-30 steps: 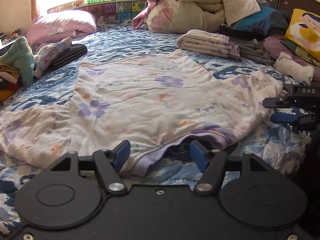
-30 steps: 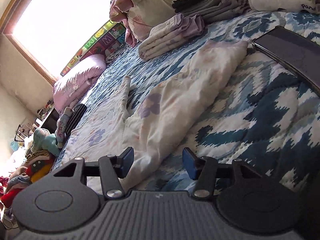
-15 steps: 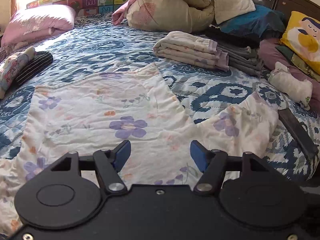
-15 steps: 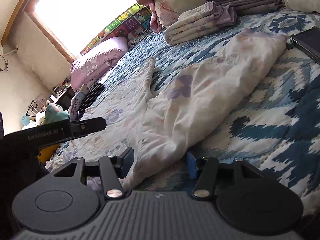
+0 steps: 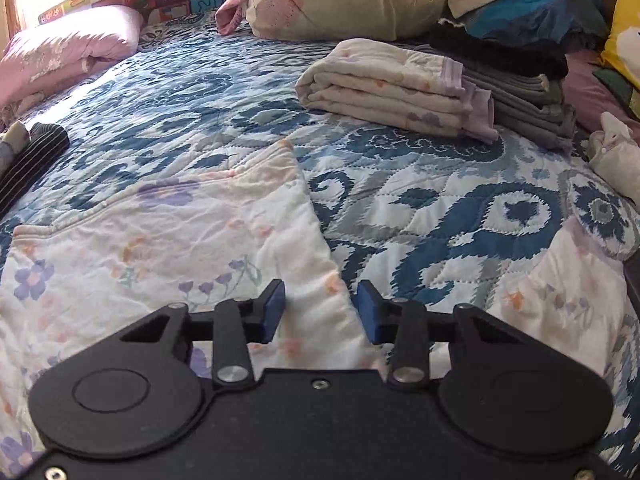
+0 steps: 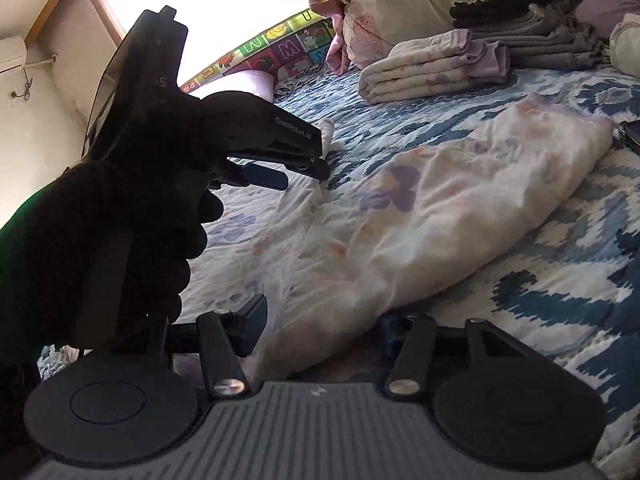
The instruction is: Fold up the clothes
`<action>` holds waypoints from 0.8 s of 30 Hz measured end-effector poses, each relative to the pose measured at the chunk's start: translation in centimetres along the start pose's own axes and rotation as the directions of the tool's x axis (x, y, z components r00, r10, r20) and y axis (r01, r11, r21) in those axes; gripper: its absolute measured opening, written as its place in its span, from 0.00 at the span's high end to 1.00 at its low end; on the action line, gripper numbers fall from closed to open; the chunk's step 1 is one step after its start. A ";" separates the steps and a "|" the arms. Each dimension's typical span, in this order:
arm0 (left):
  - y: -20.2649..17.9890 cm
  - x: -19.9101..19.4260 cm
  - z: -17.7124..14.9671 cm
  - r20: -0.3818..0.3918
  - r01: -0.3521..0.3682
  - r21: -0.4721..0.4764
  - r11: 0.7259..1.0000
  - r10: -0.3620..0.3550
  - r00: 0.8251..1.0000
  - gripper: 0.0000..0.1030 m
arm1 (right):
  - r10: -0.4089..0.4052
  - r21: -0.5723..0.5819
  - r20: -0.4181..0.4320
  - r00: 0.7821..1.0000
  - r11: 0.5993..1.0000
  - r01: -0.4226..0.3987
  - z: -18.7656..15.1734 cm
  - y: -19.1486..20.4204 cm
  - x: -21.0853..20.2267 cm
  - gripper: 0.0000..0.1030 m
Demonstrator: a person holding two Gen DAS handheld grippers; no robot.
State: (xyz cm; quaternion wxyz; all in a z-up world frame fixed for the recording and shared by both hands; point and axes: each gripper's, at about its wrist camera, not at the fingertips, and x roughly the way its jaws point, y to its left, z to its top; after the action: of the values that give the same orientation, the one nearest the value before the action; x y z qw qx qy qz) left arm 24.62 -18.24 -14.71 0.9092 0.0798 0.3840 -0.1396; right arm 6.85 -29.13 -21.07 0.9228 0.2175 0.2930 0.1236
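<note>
The floral garment lies spread on the blue quilt. Nearest, the left gripper is closing over the garment's edge (pads not yet pressing). The right gripper stands apart around its bunched part. Beyond the garment sits a folded stack.

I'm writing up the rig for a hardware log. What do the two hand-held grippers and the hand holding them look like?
The left hand-held gripper is matte black with round discs, silver screws and blue pads. In the right wrist view it shows a flat black top plate and white lettering on the side. The right hand-held gripper has a ribbed grey deck and black linkages. The hand wears a black glove.
</note>
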 end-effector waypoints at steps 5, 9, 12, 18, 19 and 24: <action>1.1 -0.2 0.0 0.015 0.022 -0.035 0.999 -0.021 1.000 0.92 | -0.030 -0.042 0.030 0.999 0.999 0.031 0.3 0.3 -0.3 0.63; 3.3 -1.6 0.0 0.053 0.064 -0.123 0.990 -0.058 0.997 0.93 | -0.055 -0.153 0.085 0.995 0.986 0.067 0.2 1.8 -1.0 0.72; 5.8 -2.6 -0.4 0.078 0.108 -0.227 0.968 -0.093 0.993 0.93 | -0.060 -0.240 0.127 0.990 0.967 0.090 0.0 3.0 -1.3 0.74; 9.5 -2.7 -2.0 0.092 0.129 -0.354 0.926 -0.103 0.990 0.93 | -0.030 -0.451 0.184 0.982 0.886 0.112 -1.0 6.2 -1.5 0.75; 10.0 -2.6 -2.3 0.094 0.134 -0.372 0.918 -0.106 0.990 0.93 | -0.021 -0.486 0.186 0.982 0.867 0.111 -1.2 6.9 -1.4 0.75; 12.3 -2.2 -3.7 0.090 0.138 -0.478 0.867 -0.109 0.990 0.93 | 0.022 -0.615 0.177 0.984 0.783 0.094 -2.5 9.5 -0.9 0.76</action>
State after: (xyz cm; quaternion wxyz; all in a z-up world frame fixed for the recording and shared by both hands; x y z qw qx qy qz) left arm 24.53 -5.19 -15.21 0.9006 -0.1786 0.3837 -0.0995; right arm 3.65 -20.36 -17.97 0.9671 -0.0940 0.1580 0.1758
